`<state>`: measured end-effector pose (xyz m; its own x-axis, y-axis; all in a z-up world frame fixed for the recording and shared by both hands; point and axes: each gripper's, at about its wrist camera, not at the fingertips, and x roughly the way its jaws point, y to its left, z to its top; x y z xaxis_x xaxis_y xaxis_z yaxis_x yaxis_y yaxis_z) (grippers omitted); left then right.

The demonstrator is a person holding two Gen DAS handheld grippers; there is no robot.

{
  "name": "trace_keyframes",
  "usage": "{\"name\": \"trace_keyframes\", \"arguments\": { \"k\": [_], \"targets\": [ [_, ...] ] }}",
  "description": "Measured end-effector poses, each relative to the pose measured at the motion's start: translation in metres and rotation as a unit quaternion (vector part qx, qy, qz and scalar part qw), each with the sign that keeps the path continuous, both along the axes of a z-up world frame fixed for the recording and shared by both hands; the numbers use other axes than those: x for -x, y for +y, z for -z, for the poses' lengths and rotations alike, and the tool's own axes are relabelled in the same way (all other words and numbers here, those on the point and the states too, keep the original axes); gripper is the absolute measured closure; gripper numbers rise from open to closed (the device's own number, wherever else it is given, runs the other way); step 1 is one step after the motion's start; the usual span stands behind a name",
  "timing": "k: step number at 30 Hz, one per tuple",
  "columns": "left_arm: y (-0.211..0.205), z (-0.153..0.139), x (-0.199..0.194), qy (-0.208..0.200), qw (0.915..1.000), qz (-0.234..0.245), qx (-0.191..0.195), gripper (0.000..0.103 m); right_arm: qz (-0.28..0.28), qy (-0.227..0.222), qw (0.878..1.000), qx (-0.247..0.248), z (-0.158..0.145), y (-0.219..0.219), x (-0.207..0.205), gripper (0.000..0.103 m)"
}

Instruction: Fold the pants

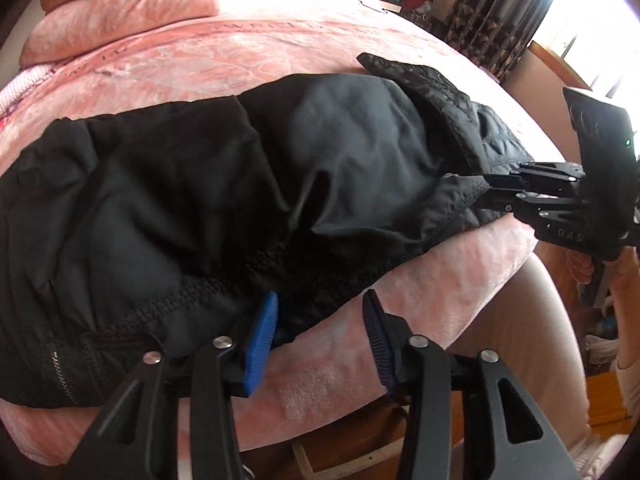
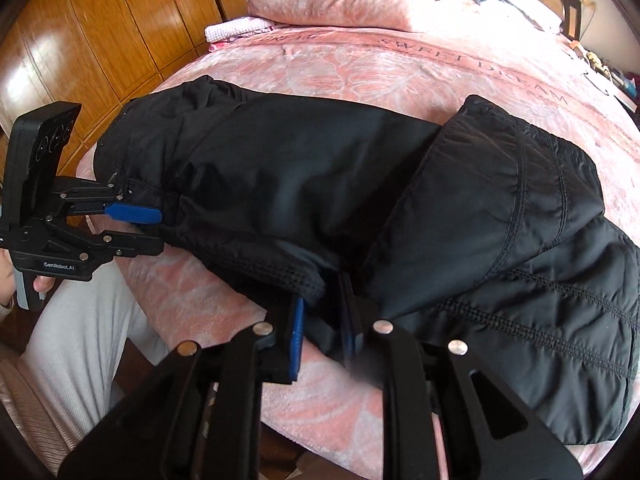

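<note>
Black pants (image 1: 224,184) lie bunched across the near edge of a pink bed (image 1: 280,52). In the right wrist view the pants (image 2: 320,184) have one end folded over on the right. My left gripper (image 1: 320,332) is open, its blue pads at the pants' near hem, nothing between them. It also shows in the right wrist view (image 2: 156,232), open at the left end of the pants. My right gripper (image 2: 324,332) has its jaws narrowly apart with black fabric between the pads. In the left wrist view the right gripper (image 1: 490,192) pinches the pants' right edge.
Pink pillows (image 2: 352,0) are stacked at the head of the bed. A wooden wardrobe (image 2: 100,28) stands to the left. Dark curtains (image 1: 492,20) and a bright window lie to the right. The person's light trouser leg (image 2: 88,328) is against the bed edge.
</note>
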<state>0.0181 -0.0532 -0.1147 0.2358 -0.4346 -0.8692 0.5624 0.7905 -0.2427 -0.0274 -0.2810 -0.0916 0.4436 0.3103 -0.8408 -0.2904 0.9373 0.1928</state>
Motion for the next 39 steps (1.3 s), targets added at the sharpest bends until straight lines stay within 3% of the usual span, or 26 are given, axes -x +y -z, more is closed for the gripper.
{"name": "trace_keyframes", "arguments": {
  "k": [1, 2, 4, 5, 8, 10, 14, 17, 21, 25, 28, 29, 30, 33, 36, 39],
  "targets": [
    [0.005, -0.007, 0.000, 0.007, 0.9997, -0.004, 0.024, 0.047, -0.002, 0.004, 1.000, -0.004, -0.005, -0.001, -0.001, 0.080],
    [0.009, -0.015, 0.000, 0.009, 0.9990, -0.008, 0.042, 0.046, -0.004, 0.005, 1.000, -0.012, -0.011, -0.001, -0.001, 0.069],
    [0.018, -0.030, -0.003, 0.000, 0.9981, -0.023, 0.058, 0.041, 0.001, -0.003, 1.000, -0.022, -0.023, -0.003, 0.003, 0.037],
    [0.020, -0.036, -0.005, -0.011, 0.9981, -0.032, 0.051, 0.039, 0.005, -0.016, 1.000, -0.019, -0.030, -0.004, 0.007, 0.013],
    [0.021, -0.047, -0.016, -0.059, 0.9957, -0.071, 0.008, 0.026, 0.018, -0.033, 0.999, -0.013, -0.048, -0.005, 0.008, 0.022],
    [0.016, -0.046, -0.026, -0.085, 0.9920, -0.090, -0.025, 0.025, 0.057, -0.038, 0.998, -0.001, -0.057, -0.012, -0.004, 0.029],
    [0.001, -0.033, -0.043, -0.080, 0.9901, -0.106, -0.045, 0.025, 0.158, -0.029, 0.985, 0.059, -0.059, -0.026, -0.056, 0.029],
    [-0.006, -0.024, -0.047, -0.070, 0.9905, -0.109, -0.046, 0.025, 0.210, -0.004, 0.973, 0.097, -0.048, -0.031, -0.102, 0.038],
    [-0.012, -0.016, -0.043, -0.073, 0.9899, -0.106, -0.058, 0.025, 0.247, 0.051, 0.955, 0.157, -0.016, -0.028, -0.153, 0.039],
    [-0.018, -0.014, -0.043, -0.074, 0.9900, -0.107, -0.055, 0.025, 0.289, 0.100, 0.940, 0.153, 0.018, -0.039, -0.171, 0.039],
    [-0.019, -0.009, -0.053, -0.071, 0.9861, -0.133, -0.069, 0.025, 0.312, 0.104, 0.930, 0.162, 0.031, -0.043, -0.175, 0.040],
    [-0.019, -0.006, -0.056, -0.064, 0.9856, -0.140, -0.069, 0.025, 0.319, 0.102, 0.927, 0.167, 0.032, -0.044, -0.176, 0.042],
    [-0.019, -0.003, -0.059, -0.059, 0.9848, -0.147, -0.070, 0.025, 0.326, 0.100, 0.925, 0.169, 0.033, -0.046, -0.175, 0.053],
    [-0.021, 0.001, -0.061, -0.062, 0.9832, -0.154, -0.076, 0.025, 0.331, 0.090, 0.930, 0.130, 0.029, -0.055, -0.171, 0.092],
    [-0.023, 0.006, -0.060, -0.065, 0.9827, -0.153, -0.083, 0.025, 0.338, 0.059, 0.936, 0.077, 0.009, -0.066, -0.156, 0.098],
    [-0.023, 0.009, -0.060, -0.065, 0.9823, -0.153, -0.087, 0.024, 0.347, -0.007, 0.938, -0.003, -0.024, -0.088, -0.125, 0.098]
  ]
}}
